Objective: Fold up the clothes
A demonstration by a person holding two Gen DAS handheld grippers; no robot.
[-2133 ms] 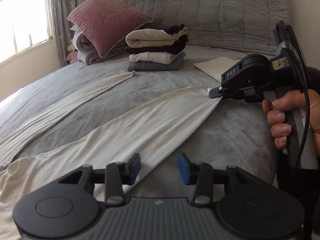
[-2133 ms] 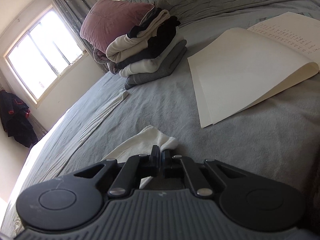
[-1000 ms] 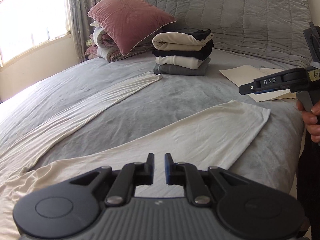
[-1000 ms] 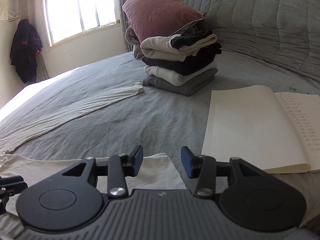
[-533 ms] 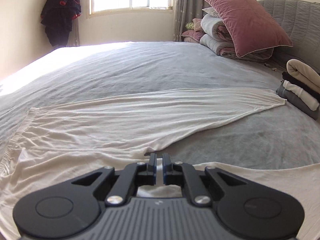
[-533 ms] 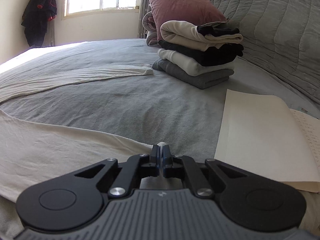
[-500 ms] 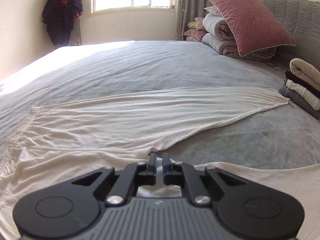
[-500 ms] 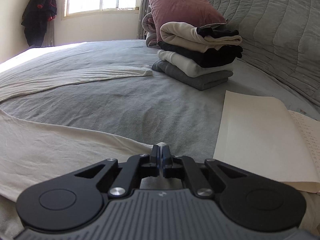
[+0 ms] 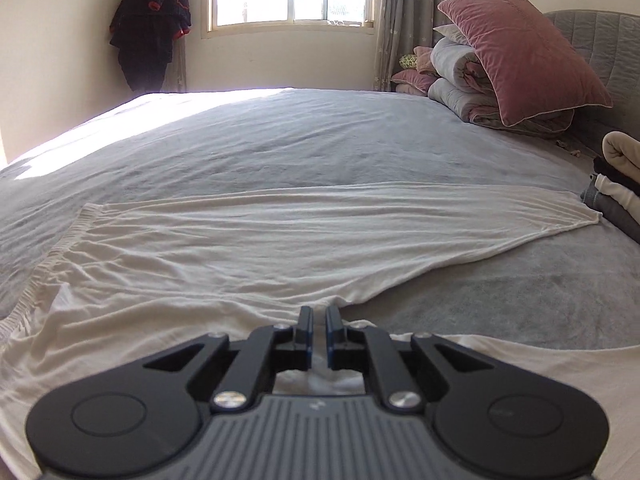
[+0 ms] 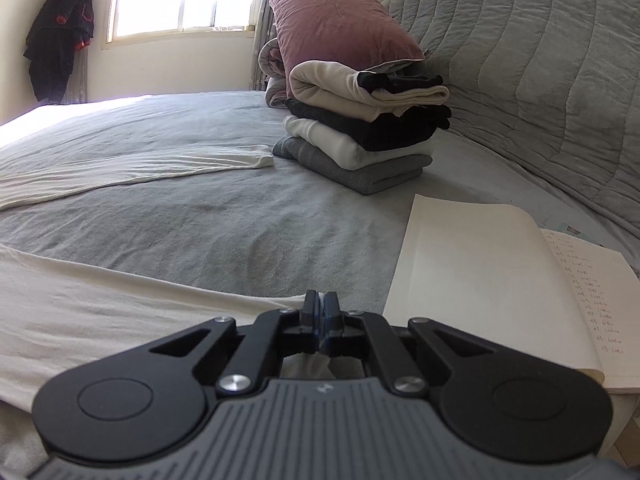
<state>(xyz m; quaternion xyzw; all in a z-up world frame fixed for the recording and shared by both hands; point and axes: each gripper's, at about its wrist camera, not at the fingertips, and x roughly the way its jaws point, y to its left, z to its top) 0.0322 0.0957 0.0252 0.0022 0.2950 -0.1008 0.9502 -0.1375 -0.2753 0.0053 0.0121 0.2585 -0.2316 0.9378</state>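
A pair of cream trousers (image 9: 248, 240) lies spread flat on the grey bed, waistband at the left, one leg reaching right toward the folded pile. My left gripper (image 9: 319, 326) is shut on the cream cloth at the crotch, near the front edge of the bed. In the right wrist view the near trouser leg (image 10: 100, 304) runs in from the left. My right gripper (image 10: 320, 312) is shut on the end of that leg, with cream cloth pinched between the blue pads.
A stack of folded clothes (image 10: 360, 136) stands near the quilted headboard (image 10: 540, 60), with a pink pillow (image 10: 340, 20) and rolled bedding behind it. An open notebook (image 10: 500, 280) lies right of my right gripper. A dark coat (image 9: 150, 24) hangs beside the window.
Both grippers were open or apart from the cloth a second ago and have since shut on it. The left gripper swung left to the crotch; in the last half second little has moved.
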